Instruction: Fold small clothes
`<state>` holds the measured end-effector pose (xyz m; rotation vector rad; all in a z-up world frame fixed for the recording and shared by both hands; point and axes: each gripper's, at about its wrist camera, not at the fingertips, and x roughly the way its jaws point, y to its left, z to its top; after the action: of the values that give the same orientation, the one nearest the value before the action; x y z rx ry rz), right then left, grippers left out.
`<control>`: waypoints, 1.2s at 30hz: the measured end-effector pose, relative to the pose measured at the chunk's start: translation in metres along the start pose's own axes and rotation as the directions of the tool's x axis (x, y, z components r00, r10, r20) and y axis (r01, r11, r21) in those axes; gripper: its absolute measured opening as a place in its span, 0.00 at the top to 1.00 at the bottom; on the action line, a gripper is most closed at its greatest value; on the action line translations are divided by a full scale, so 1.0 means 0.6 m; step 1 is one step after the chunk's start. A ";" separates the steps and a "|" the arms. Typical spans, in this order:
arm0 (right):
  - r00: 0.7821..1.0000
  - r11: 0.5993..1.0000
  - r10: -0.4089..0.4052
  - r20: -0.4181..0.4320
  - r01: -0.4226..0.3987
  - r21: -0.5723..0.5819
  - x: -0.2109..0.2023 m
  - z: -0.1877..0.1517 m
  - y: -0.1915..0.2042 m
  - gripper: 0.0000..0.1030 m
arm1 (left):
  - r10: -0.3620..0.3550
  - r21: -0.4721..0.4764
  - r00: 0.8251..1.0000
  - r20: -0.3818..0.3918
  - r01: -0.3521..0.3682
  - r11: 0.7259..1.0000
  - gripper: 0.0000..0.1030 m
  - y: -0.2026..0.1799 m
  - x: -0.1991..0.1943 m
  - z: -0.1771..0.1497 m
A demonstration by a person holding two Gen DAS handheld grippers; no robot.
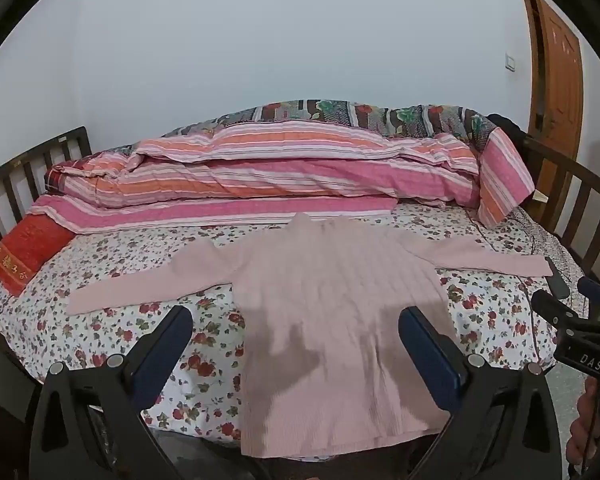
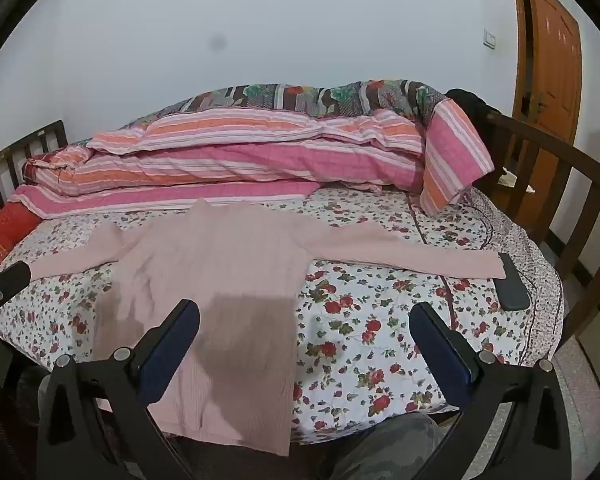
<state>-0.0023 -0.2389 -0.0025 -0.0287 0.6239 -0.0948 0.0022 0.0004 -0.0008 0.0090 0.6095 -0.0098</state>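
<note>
A pale pink ribbed sweater lies flat on the floral bed sheet, both sleeves spread out sideways and its hem at the near edge of the bed. My left gripper hovers open above the sweater's lower body, nothing between its blue pads. My right gripper is open too, hanging over the sweater's right hem side and the bare sheet. In the left wrist view the right gripper shows at the right edge, held by a hand.
A dark phone lies by the right sleeve's cuff. Rolled striped quilts fill the far half of the bed. A red cushion sits at the left. Dark wooden rails border both ends; a door stands at the right.
</note>
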 end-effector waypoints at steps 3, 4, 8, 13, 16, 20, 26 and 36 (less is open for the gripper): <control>1.000 1.000 0.001 -0.010 -0.001 0.004 0.002 -0.002 0.000 0.00 | 0.014 0.004 1.000 0.001 -0.014 1.000 0.00 -0.001 0.004 0.001; 1.000 1.000 0.002 -0.014 -0.002 0.007 0.002 -0.003 0.000 0.00 | 0.016 0.007 1.000 0.002 -0.016 1.000 0.00 -0.009 0.001 -0.001; 1.000 1.000 0.001 -0.018 -0.001 0.012 -0.002 -0.004 0.003 0.00 | 0.018 0.003 1.000 -0.001 -0.018 1.000 0.00 -0.007 0.004 -0.009; 1.000 1.000 0.011 -0.011 -0.011 0.018 -0.016 0.001 -0.005 0.00 | 0.023 -0.005 1.000 -0.003 -0.023 1.000 0.00 -0.001 0.002 -0.012; 1.000 1.000 0.003 -0.016 -0.003 0.017 -0.017 0.006 -0.005 0.00 | 0.025 -0.005 1.000 0.003 -0.025 1.000 0.00 -0.001 0.000 -0.013; 1.000 1.000 0.010 -0.020 -0.009 0.019 -0.019 0.009 -0.001 0.00 | 0.026 -0.004 1.000 0.006 -0.026 1.000 0.00 0.001 -0.002 -0.011; 1.000 1.000 0.011 -0.020 -0.011 0.016 -0.017 0.009 0.002 0.00 | 0.023 -0.010 1.000 0.008 -0.023 1.000 0.00 0.005 -0.005 -0.010; 1.000 1.000 0.011 -0.021 -0.011 0.016 -0.014 0.007 0.004 0.00 | 0.017 -0.014 1.000 0.011 -0.017 1.000 0.00 0.013 -0.012 -0.011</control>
<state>-0.0064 -0.2357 0.0059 -0.0085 0.6441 -0.0897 -0.0072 0.0082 -0.0019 0.0010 0.5983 0.0109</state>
